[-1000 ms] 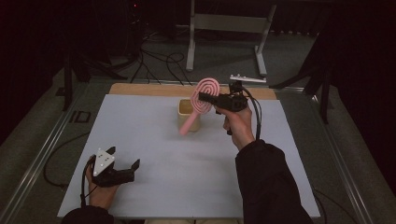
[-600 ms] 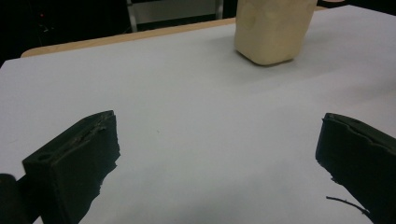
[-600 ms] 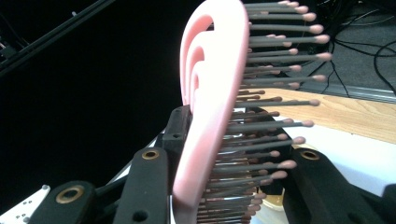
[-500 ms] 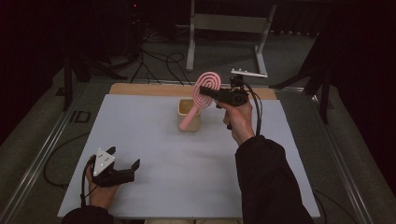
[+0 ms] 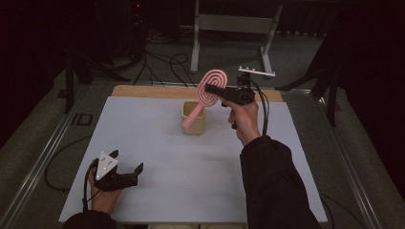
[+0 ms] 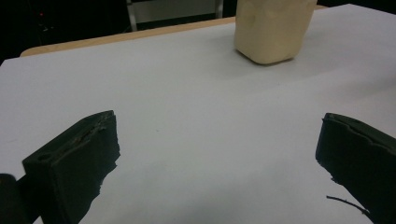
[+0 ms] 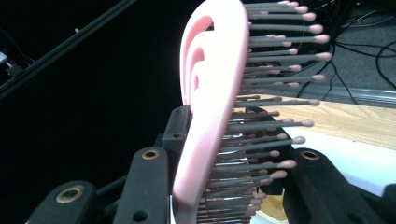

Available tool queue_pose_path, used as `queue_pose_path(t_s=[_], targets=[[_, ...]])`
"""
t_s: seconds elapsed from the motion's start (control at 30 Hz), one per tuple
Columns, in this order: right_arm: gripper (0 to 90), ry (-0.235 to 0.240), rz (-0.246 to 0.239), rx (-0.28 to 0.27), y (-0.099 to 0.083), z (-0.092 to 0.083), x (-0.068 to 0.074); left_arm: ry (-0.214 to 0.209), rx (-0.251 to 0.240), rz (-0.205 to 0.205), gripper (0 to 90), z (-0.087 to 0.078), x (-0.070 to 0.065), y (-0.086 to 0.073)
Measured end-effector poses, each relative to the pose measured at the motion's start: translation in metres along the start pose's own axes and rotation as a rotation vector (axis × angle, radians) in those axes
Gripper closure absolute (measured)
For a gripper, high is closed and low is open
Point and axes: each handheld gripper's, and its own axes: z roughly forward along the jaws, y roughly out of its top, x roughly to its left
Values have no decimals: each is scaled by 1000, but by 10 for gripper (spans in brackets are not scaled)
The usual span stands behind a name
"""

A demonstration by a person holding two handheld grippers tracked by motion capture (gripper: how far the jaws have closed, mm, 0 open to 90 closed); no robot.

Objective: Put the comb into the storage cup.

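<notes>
My right gripper (image 5: 210, 89) was clamped on the head of a pink brush (image 5: 208, 93), one jaw against the smooth back and the other in among the bristles (image 7: 261, 126). I held it raised, and the brush hung tilted from the jaws, its handle sloping down and away toward my left.

Just below the gripper stood a cream cup (image 5: 194, 117). The handle's lower end lay over the cup's mouth in the high view; whether it was inside the cup or in front of its wall, I could not tell. Nothing else showed in the cup, and its inside was largely hidden.

Progress, as I judged it: the grasp was sound and the brush was at the cup, so the work stood at the point of seating or lifting the handle there. Which of the two, the views did not settle. Letting go remained to be done in either case.

Well apart from the right gripper, toward my near left on the table (image 5: 157, 157), my left gripper (image 5: 136, 171) sat low by the edge, jaws wide and with nothing between them. It looked across the bare white surface toward the cup (image 6: 273, 30).
</notes>
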Motion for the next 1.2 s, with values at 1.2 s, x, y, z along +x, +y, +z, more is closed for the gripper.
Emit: queue_pose_path(t_s=[1.2], targets=[[636,-42,36,-55,18,4,-8,-5,-1,0,1,1,-1,0]])
